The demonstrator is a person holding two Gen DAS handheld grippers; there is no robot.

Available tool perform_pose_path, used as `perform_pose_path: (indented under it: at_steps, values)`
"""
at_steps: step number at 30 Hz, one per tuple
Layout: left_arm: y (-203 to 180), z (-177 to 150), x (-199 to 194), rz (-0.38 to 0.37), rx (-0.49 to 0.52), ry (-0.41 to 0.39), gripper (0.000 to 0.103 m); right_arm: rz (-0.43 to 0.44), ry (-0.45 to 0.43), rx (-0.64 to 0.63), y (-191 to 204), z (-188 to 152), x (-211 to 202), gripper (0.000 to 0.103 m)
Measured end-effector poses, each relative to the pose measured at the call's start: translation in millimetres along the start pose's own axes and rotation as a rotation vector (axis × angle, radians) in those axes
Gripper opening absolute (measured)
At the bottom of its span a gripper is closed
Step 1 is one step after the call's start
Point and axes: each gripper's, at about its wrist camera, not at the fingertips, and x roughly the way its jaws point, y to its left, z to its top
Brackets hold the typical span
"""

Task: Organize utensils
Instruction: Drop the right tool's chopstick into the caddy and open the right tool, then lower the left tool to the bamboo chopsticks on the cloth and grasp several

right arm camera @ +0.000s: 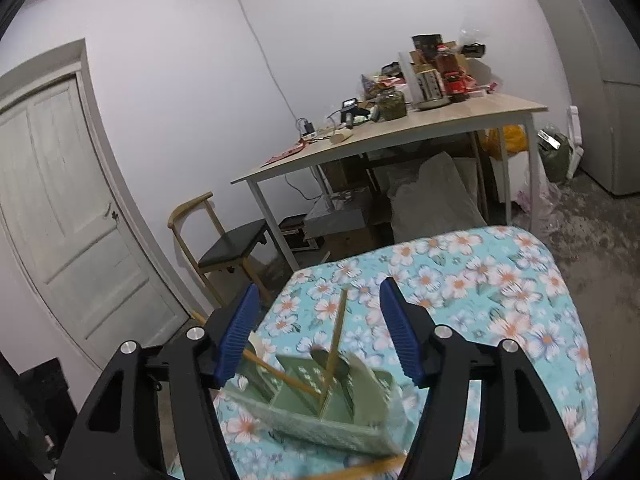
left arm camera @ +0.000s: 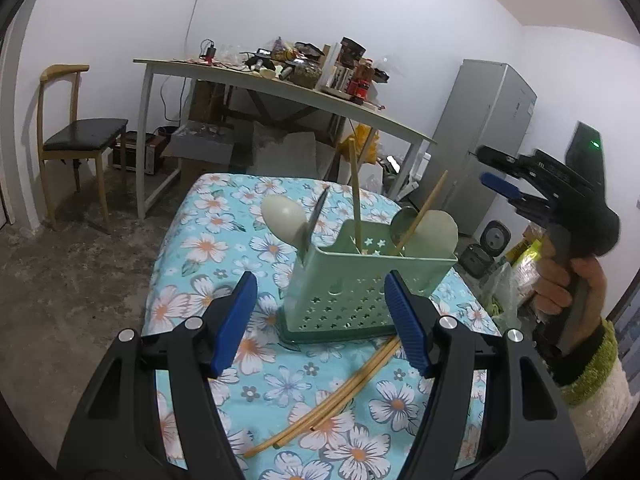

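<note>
A green perforated utensil holder [left arm camera: 360, 284] stands on the floral tablecloth [left arm camera: 208, 248]. It holds two pale spoons [left arm camera: 282, 216], a knife [left arm camera: 316, 220] and two upright chopsticks [left arm camera: 355, 196]. Several loose chopsticks [left arm camera: 332, 400] lie on the cloth in front of it. My left gripper [left arm camera: 320, 320] is open and empty, just before the holder and above the loose chopsticks. My right gripper [right arm camera: 316, 332] is open and empty, above the holder [right arm camera: 320, 404]; it also shows in the left wrist view [left arm camera: 520, 176], raised at the right.
A cluttered desk [left arm camera: 280, 84] stands behind the table, with a wooden chair [left arm camera: 76, 136] to its left and a grey fridge [left arm camera: 488, 128] to its right. A white door [right arm camera: 60, 216] is at the left in the right wrist view. Bags and a rice cooker [left arm camera: 488, 248] sit on the floor.
</note>
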Motion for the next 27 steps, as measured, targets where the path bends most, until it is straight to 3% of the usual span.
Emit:
perform_pose_path:
  at_steps: [11, 21, 27]
  values:
    - [-25, -22, 39, -0.076, 0.090, 0.151, 0.066, 0.009, 0.096, 0.148, -46, -60, -55, 0.066]
    - [-50, -60, 101, -0.122, 0.246, 0.333, 0.066, -0.007, 0.284, 0.321, -70, -137, -36, 0.066]
    - [-65, -87, 147, -0.114, 0.354, 0.456, 0.054, -0.010, 0.302, 0.355, -77, -148, -38, 0.066]
